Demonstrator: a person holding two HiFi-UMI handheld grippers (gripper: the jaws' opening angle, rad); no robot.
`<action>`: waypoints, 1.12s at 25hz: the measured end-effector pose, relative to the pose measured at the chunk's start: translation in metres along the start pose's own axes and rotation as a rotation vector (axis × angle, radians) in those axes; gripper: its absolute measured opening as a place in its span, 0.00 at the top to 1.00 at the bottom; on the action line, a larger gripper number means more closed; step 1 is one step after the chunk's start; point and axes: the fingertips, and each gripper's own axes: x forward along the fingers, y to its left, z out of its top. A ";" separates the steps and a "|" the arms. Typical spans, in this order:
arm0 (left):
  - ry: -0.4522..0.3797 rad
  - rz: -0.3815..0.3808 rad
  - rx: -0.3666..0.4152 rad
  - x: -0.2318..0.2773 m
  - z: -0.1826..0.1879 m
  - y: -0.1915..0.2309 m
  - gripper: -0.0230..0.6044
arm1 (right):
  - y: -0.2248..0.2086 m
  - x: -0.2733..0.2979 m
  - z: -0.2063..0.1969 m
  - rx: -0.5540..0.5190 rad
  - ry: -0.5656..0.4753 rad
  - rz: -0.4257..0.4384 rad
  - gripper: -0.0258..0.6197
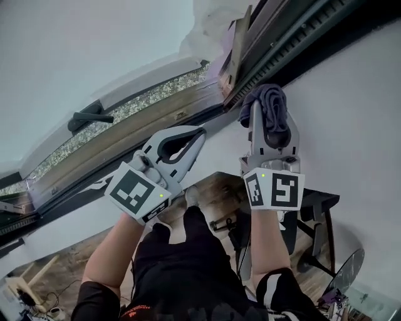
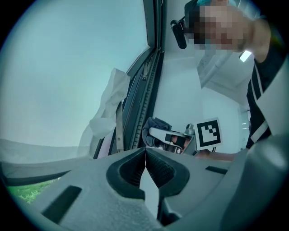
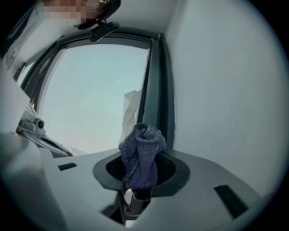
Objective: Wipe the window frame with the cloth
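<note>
A dark blue knitted cloth is bunched between the jaws of my right gripper, which is shut on it. The cloth sits just below the dark window frame, close to its corner; I cannot tell whether they touch. In the right gripper view the cloth fills the jaws of the right gripper, with the frame's upright just behind. My left gripper is shut on nothing, to the left of the cloth near the lower frame rail. In the left gripper view the left gripper has its tips together, and the cloth shows beyond.
A black window handle sits on the sash at left. Crumpled white sheeting hangs at the frame's corner. A white wall runs along the right. The person's legs and a dark stand are below.
</note>
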 end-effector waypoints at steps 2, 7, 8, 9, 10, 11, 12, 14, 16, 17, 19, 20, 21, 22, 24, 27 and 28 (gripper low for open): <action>-0.018 -0.008 0.019 -0.002 0.018 -0.003 0.93 | 0.000 0.000 0.033 -0.054 -0.042 0.000 0.80; -0.073 -0.017 0.062 -0.008 0.060 -0.007 0.93 | 0.003 0.005 0.108 -0.195 -0.135 -0.001 0.80; -0.084 -0.020 0.070 -0.009 0.068 -0.008 0.93 | 0.005 0.006 0.122 -0.221 -0.152 -0.001 0.80; -0.096 -0.023 0.077 -0.010 0.076 -0.010 0.93 | 0.007 0.006 0.136 -0.246 -0.168 -0.003 0.80; -0.107 -0.028 0.085 -0.011 0.083 -0.011 0.93 | 0.008 0.007 0.148 -0.270 -0.181 -0.005 0.80; -0.118 -0.032 0.092 -0.012 0.090 -0.013 0.93 | 0.009 0.008 0.160 -0.293 -0.192 -0.008 0.80; -0.129 -0.036 0.099 -0.013 0.096 -0.014 0.93 | 0.009 0.008 0.172 -0.315 -0.203 -0.013 0.80; -0.150 -0.044 0.110 -0.014 0.109 -0.015 0.93 | 0.008 0.011 0.195 -0.355 -0.223 -0.027 0.80; -0.168 -0.049 0.118 -0.015 0.120 -0.015 0.93 | 0.008 0.013 0.218 -0.397 -0.240 -0.041 0.80; -0.176 -0.052 0.121 -0.016 0.124 -0.015 0.93 | 0.008 0.014 0.228 -0.420 -0.248 -0.045 0.80; -0.190 -0.055 0.123 -0.018 0.131 -0.015 0.93 | 0.011 0.018 0.245 -0.475 -0.254 -0.050 0.80; -0.196 -0.056 0.123 -0.018 0.133 -0.014 0.93 | 0.012 0.020 0.250 -0.504 -0.250 -0.051 0.80; -0.200 -0.056 0.121 -0.019 0.134 -0.013 0.93 | 0.012 0.023 0.253 -0.530 -0.243 -0.052 0.80; -0.204 -0.056 0.119 -0.019 0.135 -0.013 0.93 | 0.012 0.026 0.256 -0.543 -0.238 -0.054 0.80; -0.207 -0.057 0.115 -0.020 0.135 -0.011 0.93 | 0.011 0.030 0.262 -0.541 -0.250 -0.064 0.80; -0.201 -0.056 0.110 -0.024 0.132 -0.007 0.93 | 0.010 0.033 0.264 -0.570 -0.253 -0.083 0.80; -0.200 -0.054 0.109 -0.025 0.132 -0.005 0.93 | 0.010 0.033 0.265 -0.580 -0.250 -0.088 0.80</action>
